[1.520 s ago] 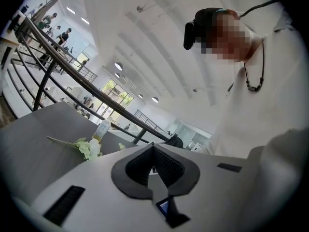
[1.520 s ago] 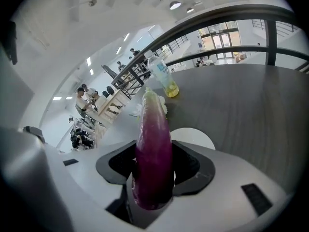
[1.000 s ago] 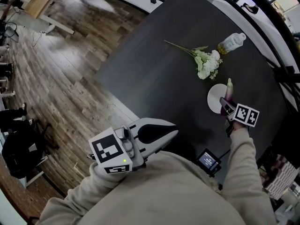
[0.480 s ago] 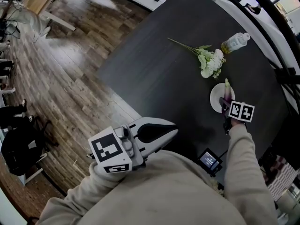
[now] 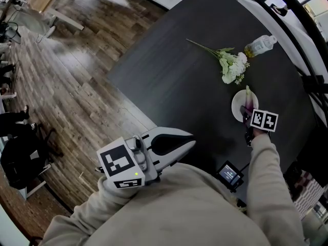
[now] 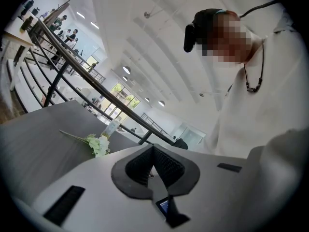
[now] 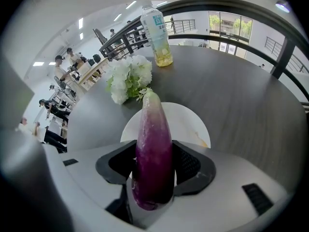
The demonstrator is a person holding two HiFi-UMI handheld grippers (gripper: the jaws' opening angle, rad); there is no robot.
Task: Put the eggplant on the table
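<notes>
- Step, as I read it: eggplant picked off its dish, transfer not yet made; right gripper (image 7: 155,170) is clamped on the eggplant (image 7: 153,144), pads pressing both sides of its purple body, pale tip pointing away from the camera
- Eggplant sits over the white plate (image 7: 195,124), gripper angled steeply down; not on bare table (image 5: 174,70) yet
- Left gripper (image 6: 153,163): jaws together, nothing between them; held close to the person's chest, well apart from the plate; looks idle
- Next move calls for carrying the eggplant clear of the plate rim to open dark tabletop, lowering until it rests, then parting the jaws; flowers (image 5: 233,68) and bottle (image 5: 261,45) lie just beyond the plate, so the near or left side looks freer
- Hard to tell: whether the eggplant's tip touches the plate or hangs just above it; its butt end is hidden in the gripper body
- In the head view the right gripper's marker cube covers the grip; small screen device (image 5: 228,175) at the table edge is too small to read
</notes>
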